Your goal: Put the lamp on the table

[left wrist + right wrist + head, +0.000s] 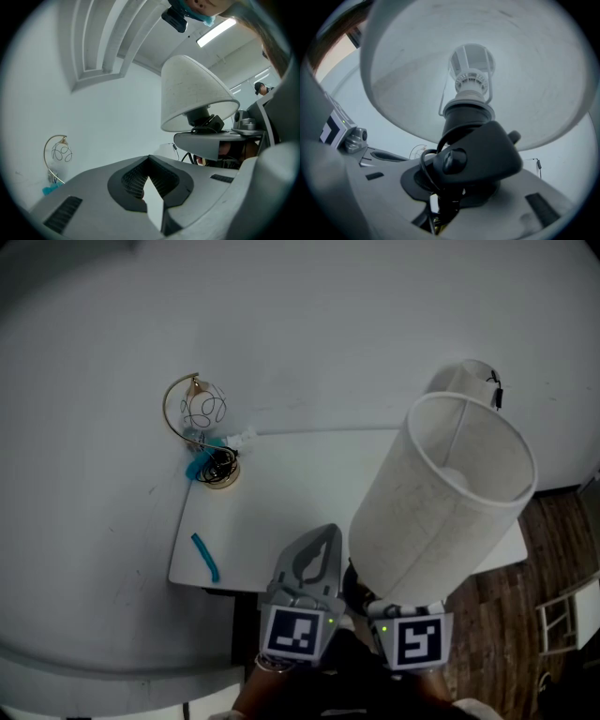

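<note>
Tilted in the air at the near right side of the white rectangular counter (pixel 281 493): white drum-shaded lamp (pixel 441 502) with black jointed stem, not yet set down. Pinched low on that black stem, just under the knob joint, between the jaws of the right gripper (pixel 450 199), with the black cord (pixel 426 161) looping beside the grip. Close alongside, left gripper (pixel 317 549), jaws pressed together on nothing.

Probably light in all, yet top-heavy, with the wide shade leaning far out past the grip. Shade apparently thin and easily dented; white bulb (pixel 471 63) inside it fragile. Stem and base likely the only stiff parts, so best gripped there, never by the shade. Some risk of the joint swinging and the shade tipping once the base meets the surface.

Also on the counter, well apart from the lamp: gold wire ornament (pixel 199 413) at the far left corner, blue strip (pixel 205 557) near the left edge.
</note>
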